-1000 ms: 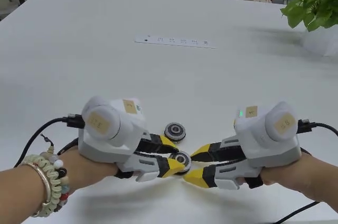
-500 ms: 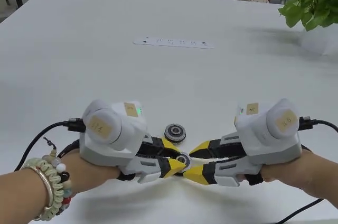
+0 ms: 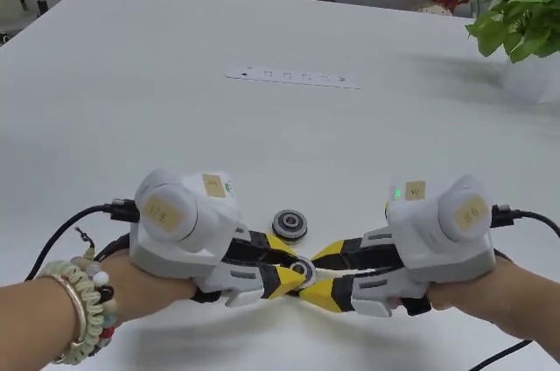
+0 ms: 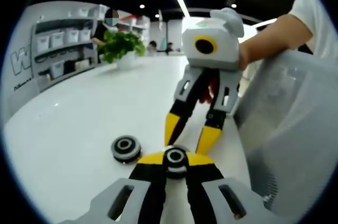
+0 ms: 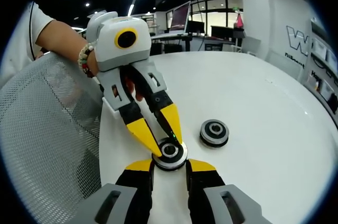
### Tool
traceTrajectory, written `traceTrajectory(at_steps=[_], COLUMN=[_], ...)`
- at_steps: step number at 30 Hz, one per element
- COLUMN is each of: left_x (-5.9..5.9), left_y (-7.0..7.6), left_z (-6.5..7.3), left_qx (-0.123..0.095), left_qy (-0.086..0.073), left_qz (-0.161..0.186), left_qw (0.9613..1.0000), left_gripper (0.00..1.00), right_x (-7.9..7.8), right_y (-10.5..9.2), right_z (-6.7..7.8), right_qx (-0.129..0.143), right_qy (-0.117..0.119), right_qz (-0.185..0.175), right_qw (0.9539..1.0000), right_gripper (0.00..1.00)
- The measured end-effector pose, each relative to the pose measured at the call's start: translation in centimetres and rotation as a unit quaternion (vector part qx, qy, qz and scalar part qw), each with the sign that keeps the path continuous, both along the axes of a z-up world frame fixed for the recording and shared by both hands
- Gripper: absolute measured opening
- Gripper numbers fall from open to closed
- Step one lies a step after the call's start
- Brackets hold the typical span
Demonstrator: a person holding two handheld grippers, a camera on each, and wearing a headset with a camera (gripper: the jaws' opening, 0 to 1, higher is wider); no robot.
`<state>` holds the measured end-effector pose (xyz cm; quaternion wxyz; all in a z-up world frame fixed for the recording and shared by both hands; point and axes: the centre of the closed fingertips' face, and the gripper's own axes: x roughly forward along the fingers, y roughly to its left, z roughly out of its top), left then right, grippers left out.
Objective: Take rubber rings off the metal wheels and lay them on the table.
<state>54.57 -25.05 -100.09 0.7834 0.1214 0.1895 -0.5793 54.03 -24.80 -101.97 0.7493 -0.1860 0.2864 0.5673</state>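
Where writing is concerned, a large "W" [image 5: 299, 38] is being displayed on the far wall, the smaller line beneath it being too small to read; the print on the tan stickers [image 3: 213, 184] atop the gripper housings is likewise not being made out. Both grippers are being held low over the white table [image 3: 175, 108], hands level and jaws directed inward at one another. The metal wheel [image 3: 303, 269] is being clamped between the yellow tips of the left gripper [image 4: 175, 159], midway between the two hands, lying flat with its axle upright. The right gripper [image 5: 171, 165] is being held with a tip at each side of the same wheel; whether it is pressing cannot be told. A second wheel [image 3: 290, 223] is being left flat on the table just beyond, apart from all jaws, a dark ring seated round its rim
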Motion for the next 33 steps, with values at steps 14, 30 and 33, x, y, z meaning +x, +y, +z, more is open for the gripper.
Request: traceTrajectory(at_steps=[14, 30, 33], left_x=[0.2, 0.2, 0.2], left_y=[-0.1, -0.1, -0.1], left_z=[-0.1, -0.2, -0.2], left_qx=[-0.001, 0.000, 0.000], left_qy=[0.000, -0.001, -0.002], left_qz=[0.002, 0.003, 0.004], left_qw=[1.0000, 1.0000, 1.0000], left_gripper=[0.14, 0.14, 0.14], right_x=[0.2, 0.6, 0.9], right_y=[-1.1, -1.3, -1.3], right_z=[-0.4, -0.6, -0.5], right_qx=[-0.020, -0.050, -0.047], right_qy=[0.002, -0.014, -0.004], right_qz=[-0.003, -0.010, -0.028], right_qw=[0.9998, 0.9986, 0.9985], right_gripper=[0.06, 0.00, 0.00])
